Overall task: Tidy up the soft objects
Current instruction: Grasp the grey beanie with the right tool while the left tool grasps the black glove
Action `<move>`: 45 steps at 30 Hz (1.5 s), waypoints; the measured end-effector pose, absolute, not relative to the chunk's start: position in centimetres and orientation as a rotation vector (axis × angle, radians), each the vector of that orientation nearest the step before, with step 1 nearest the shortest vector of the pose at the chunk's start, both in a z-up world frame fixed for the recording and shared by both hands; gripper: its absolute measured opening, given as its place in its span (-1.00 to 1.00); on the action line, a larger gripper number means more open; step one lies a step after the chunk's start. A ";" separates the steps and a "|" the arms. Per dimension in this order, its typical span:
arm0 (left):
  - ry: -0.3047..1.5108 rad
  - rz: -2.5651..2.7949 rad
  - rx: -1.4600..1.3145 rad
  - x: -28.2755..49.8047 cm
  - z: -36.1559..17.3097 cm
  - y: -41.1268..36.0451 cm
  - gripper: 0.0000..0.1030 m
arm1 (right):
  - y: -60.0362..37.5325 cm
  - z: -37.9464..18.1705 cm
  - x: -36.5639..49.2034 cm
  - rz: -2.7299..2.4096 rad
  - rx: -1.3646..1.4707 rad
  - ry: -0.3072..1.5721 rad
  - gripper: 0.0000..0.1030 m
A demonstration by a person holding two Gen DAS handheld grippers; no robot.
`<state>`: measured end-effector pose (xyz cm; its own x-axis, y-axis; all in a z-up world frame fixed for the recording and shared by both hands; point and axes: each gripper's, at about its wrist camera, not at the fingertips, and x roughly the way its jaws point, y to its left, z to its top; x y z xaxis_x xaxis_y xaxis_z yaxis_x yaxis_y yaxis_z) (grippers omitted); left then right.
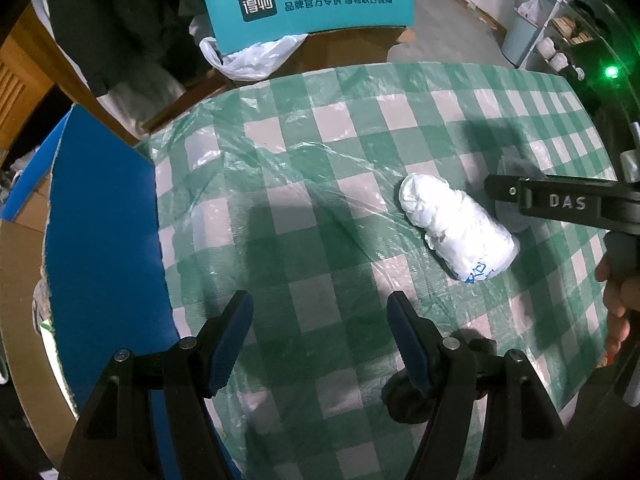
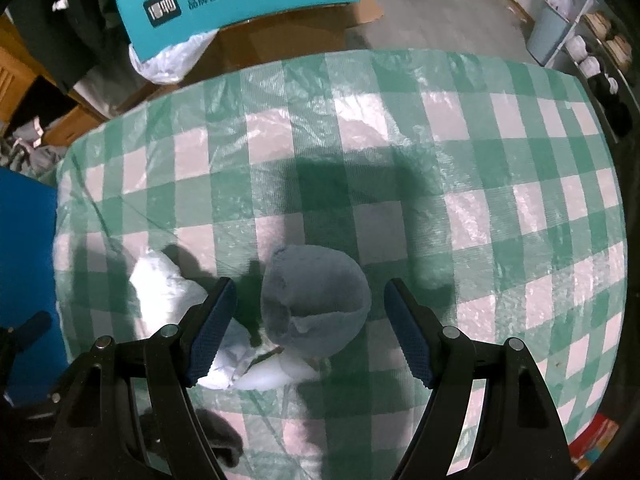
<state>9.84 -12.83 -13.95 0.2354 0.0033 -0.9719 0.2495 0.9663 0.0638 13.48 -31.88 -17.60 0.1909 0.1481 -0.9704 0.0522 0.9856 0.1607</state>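
Cluttered room, table under a green-and-white checked plastic cloth [image 2: 480,152], teal box [image 1: 308,0] behind it, blue board [image 1: 100,220] at the left edge. Two soft things sit mid-table: a white wrapped bundle [image 1: 456,224] and a grey plush piece [image 2: 316,304], touching or nearly so. My right gripper [image 2: 310,330] points steeply down with its jaws wide apart, the grey plush framed between them, pads not on it yet; the white bundle lies just beside its left finger. My left gripper [image 1: 320,344] is also spread, nothing between the jaws, only bare cloth below, white bundle off to its right. I judge this the approach for the first pick. Next move: sink the right straight down, straddle the plush, close without catching the bundle.
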 end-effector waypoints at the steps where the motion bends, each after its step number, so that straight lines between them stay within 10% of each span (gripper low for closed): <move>1: 1.327 -0.174 0.223 9.9 -14.0 -12.9 0.37 | -31.8 -17.8 13.5 0.066 0.165 1.383 0.49; 8: 1.336 -0.192 0.209 10.1 -14.2 -13.1 0.37 | -31.5 -18.8 13.7 0.076 0.147 1.401 0.45; 15: 1.351 -0.211 0.207 9.4 -14.2 -13.3 0.37 | -31.8 -18.8 13.2 0.079 0.152 1.408 -0.21; 45: 1.428 -0.443 0.276 3.2 -15.5 -17.9 0.58 | -33.4 -13.0 4.7 0.131 0.158 1.331 -0.27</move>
